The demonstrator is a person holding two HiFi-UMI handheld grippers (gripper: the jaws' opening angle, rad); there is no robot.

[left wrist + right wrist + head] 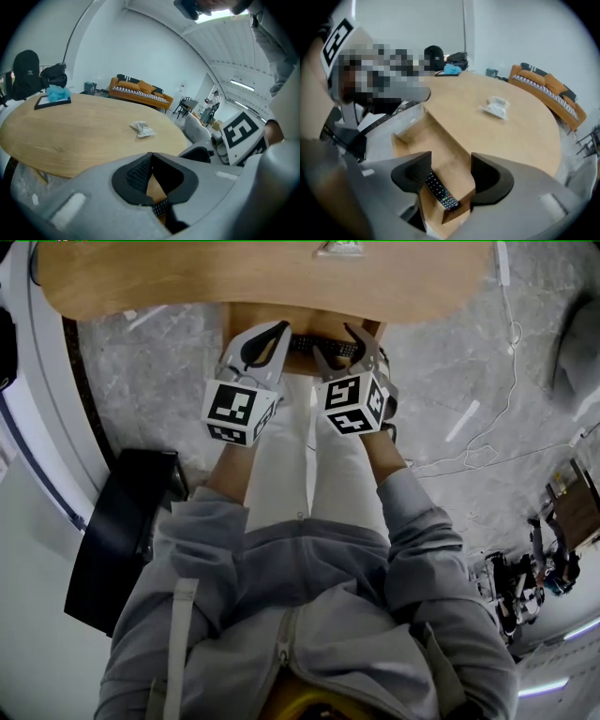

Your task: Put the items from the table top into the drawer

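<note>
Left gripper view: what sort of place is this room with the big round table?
Probably an open office or lab lounge rather than a home: an orange sofa stands by the far wall, chairs sit beyond it, and loose cables trail across the stone floor.

Grey zip hoodie [309, 615], pale trousers [281, 474]; grey left gripper [277, 331], right gripper [336, 343], black-white marker cubes [240, 411].

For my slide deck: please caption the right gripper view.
Open right tongs over the drawer, remote control lying inside; a packet sits on the table.
</note>
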